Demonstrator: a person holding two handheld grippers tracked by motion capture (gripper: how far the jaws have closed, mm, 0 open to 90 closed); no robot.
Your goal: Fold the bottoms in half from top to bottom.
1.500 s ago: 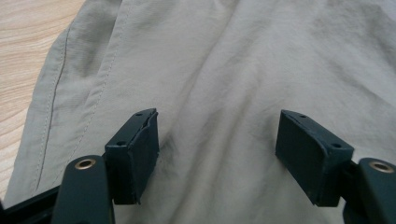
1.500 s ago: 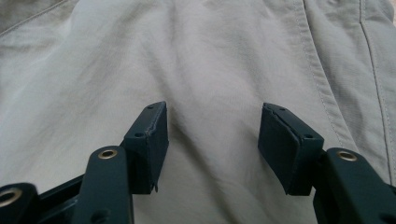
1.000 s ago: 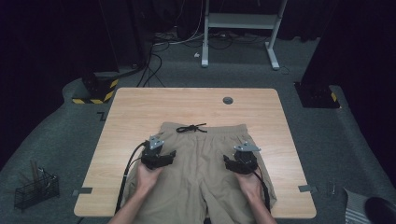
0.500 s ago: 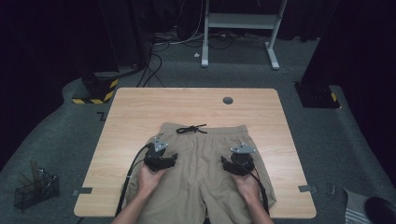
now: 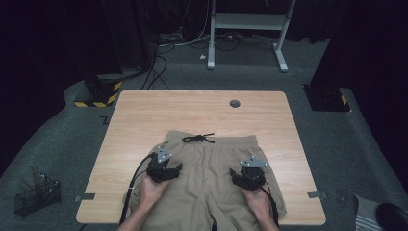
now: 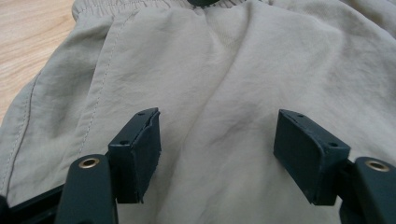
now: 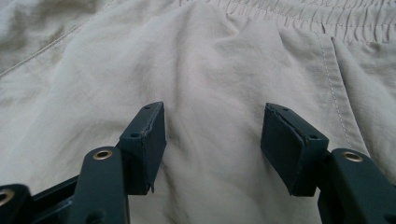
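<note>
The tan shorts [image 5: 211, 178] lie flat on the table [image 5: 144, 120]. The left gripper [image 6: 217, 140] and right gripper [image 7: 212, 135] hang just over the cloth, jaws wide apart, nothing between them. It looks like the grabbing step. Next, each should dip down and pinch the cloth.

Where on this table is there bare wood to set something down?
Bare wood runs along the table's far half, between the shorts' waistband and the grommet hole, plus narrow strips either side. The near middle is crowded with both grippers.
</note>
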